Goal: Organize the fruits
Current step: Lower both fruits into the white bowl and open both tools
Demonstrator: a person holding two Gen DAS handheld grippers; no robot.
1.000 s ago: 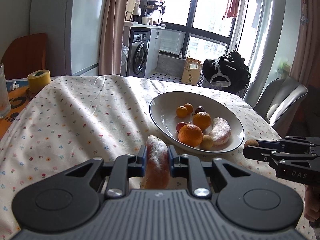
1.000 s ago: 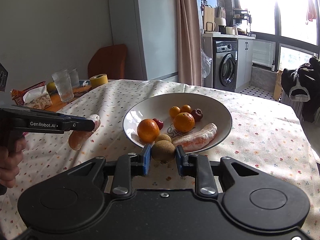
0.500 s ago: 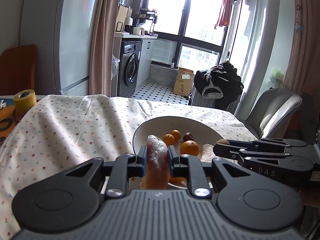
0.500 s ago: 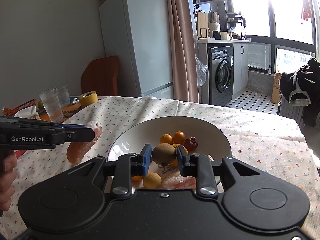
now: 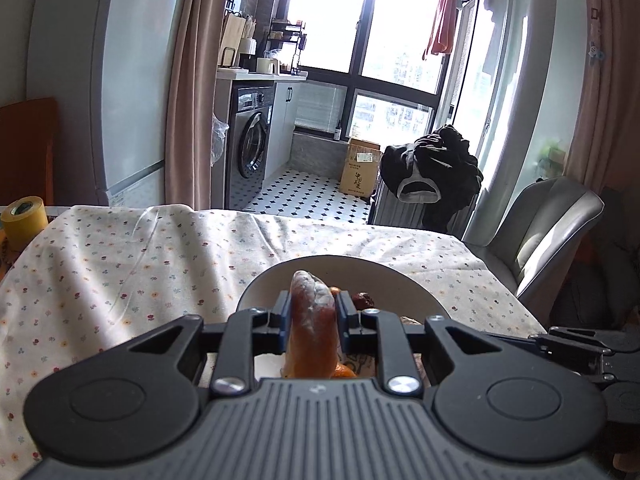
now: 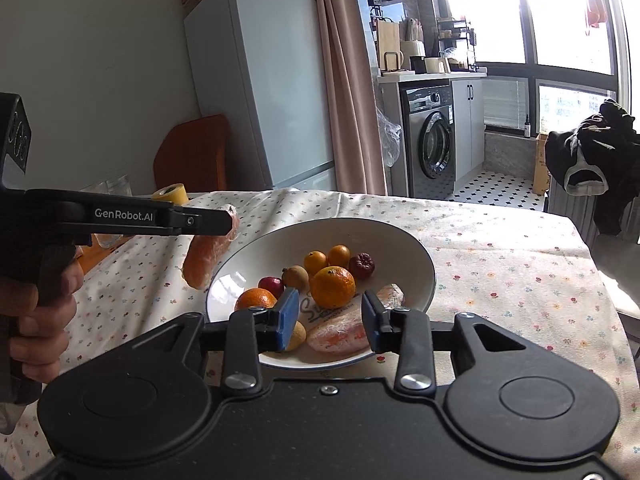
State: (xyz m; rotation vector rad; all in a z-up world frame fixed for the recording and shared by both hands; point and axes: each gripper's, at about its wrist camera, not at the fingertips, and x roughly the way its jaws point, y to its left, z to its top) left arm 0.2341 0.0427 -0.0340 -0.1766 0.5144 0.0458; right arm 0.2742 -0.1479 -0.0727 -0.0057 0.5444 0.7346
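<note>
Right wrist view shows the right gripper (image 6: 330, 322) now spread empty at lower centre, its brown kiwi (image 6: 295, 277) dropped into the white ceramic bowl (image 6: 416, 256), while the left gripper (image 6: 224, 220) still clamps the plastic-wrapped orange segment (image 6: 208, 254), next to go.

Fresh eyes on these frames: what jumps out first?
The white bowl of oranges and small fruit, mid-table on the floral tablecloth. Next, the left gripper clamped on a plastic-wrapped orange fruit piece, held over the bowl's left rim. The right gripper is open and empty above the bowl's near side.
</note>
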